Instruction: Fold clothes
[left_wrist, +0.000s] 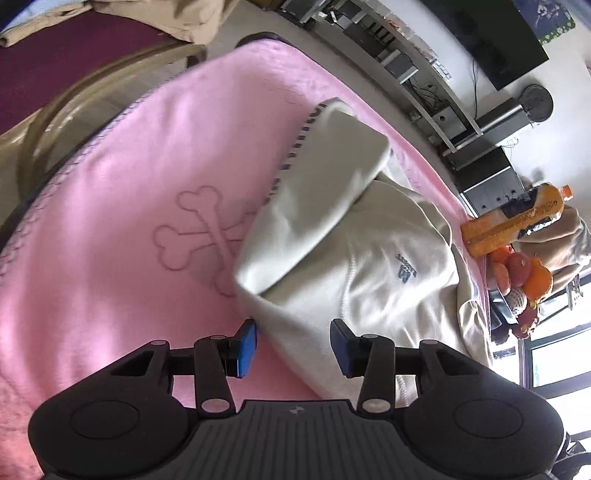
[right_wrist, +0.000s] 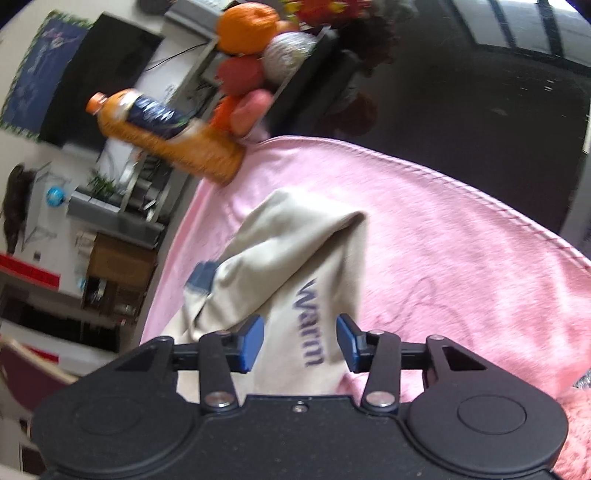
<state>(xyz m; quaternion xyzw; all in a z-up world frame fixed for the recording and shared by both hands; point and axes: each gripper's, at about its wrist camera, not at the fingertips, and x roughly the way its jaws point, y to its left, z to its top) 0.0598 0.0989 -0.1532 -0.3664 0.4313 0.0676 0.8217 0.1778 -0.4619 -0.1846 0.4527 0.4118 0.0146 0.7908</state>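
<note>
Cream garment lies crumpled on the pink blanket, which serves as landmark here. In the left wrist view a sleeve with a dark striped cuff is flopped back over the body of the garment, a small dark logo showing on the chest; the whole pile sits toward the blanket's right side, next to the bone outline stitched into the pink.

Left gripper: jaws apart, released, blue pads clear of the cloth on both sides; an edge of the garment lies under the gap, nothing pinched.

Right gripper: jaws apart too, not grasping. A fold of the garment with purple lettering runs between the pads, but gaps show on either side of it. That fold peaks up off the blanket.

Containers: a dark tray sits just past the blanket's far edge, holding an orange, a red fruit, a foam-netted fruit and more pieces, heaped. An orange bottle with a dark label and orange cap leans tilted beside the tray, at the blanket's corner; its contents look orange. Same bottle and fruit pile are seen off the blanket's right edge in the left wrist view.
</note>
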